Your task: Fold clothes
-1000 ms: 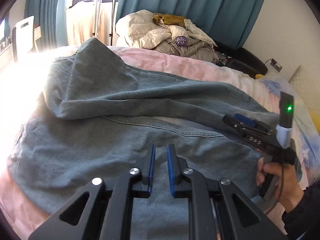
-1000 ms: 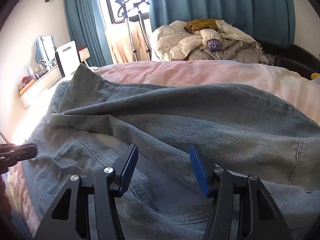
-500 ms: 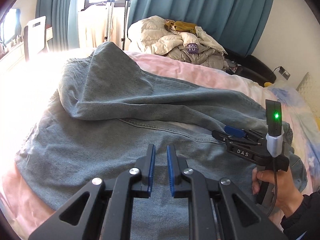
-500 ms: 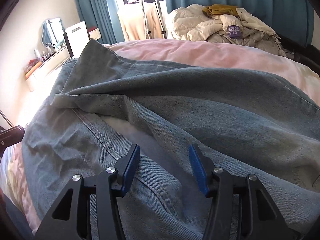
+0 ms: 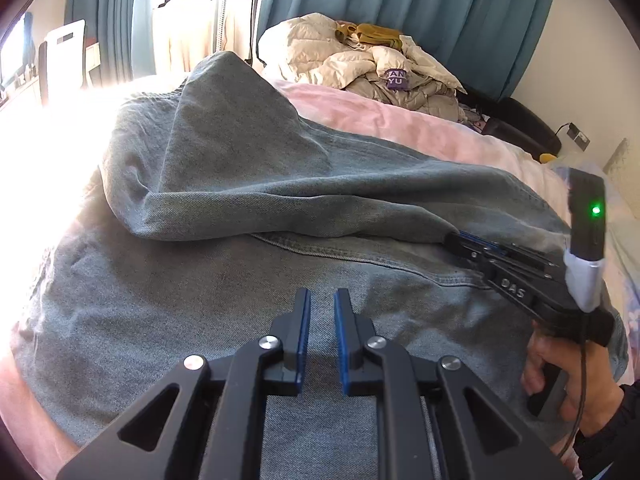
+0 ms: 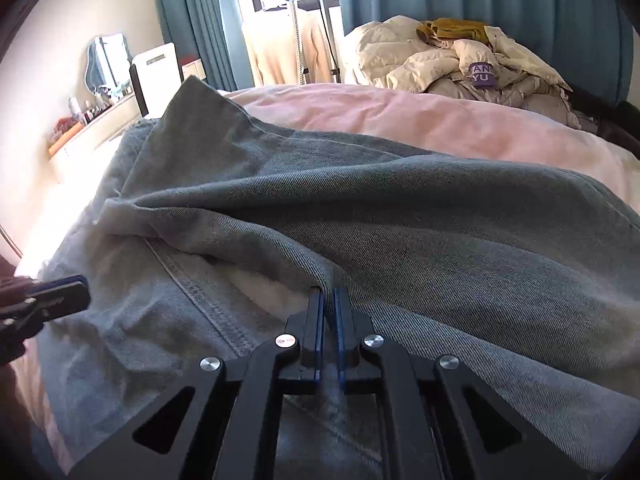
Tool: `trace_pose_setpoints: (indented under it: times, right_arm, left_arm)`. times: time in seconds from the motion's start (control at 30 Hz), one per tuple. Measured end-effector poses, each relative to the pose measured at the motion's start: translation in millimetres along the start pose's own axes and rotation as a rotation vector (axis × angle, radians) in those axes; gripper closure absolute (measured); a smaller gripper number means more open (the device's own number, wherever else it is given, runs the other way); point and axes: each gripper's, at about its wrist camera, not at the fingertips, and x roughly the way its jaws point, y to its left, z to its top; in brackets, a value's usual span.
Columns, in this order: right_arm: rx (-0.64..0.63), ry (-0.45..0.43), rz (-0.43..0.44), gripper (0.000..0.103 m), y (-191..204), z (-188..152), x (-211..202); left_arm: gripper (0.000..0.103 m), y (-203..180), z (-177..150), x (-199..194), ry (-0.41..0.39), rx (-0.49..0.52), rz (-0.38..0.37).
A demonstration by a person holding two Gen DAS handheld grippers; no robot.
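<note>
R gripper [image 6: 328, 300] clenched on jeans [image 6: 400, 220] fold edge, prob. to lift it; L gripper [image 5: 321, 304] (1 narrow gap, empty) hovers nearer the jeans' waist.

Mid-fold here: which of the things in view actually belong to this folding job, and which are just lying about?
In the job:
denim garment, spread on the pink bedding
right gripper, just closed on a denim fold
left gripper, nothing held

Lying about:
cream duvet pile
teal curtains
garment rack
</note>
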Motion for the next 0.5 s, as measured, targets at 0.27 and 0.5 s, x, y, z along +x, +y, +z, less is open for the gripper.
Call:
trace_pose_setpoints:
  times: [0.27,0.5]
  right_arm:
    - [0.018,0.054,0.033,0.097,17,-8,-33]
    - [0.286,0.134,0.123,0.063,-19,-33,-44]
  left_arm:
    - [0.091,8,2,-18,-0.052,-0.031,0.012]
    - [0.091,4,-5,-25,-0.048,-0.056,-0.022]
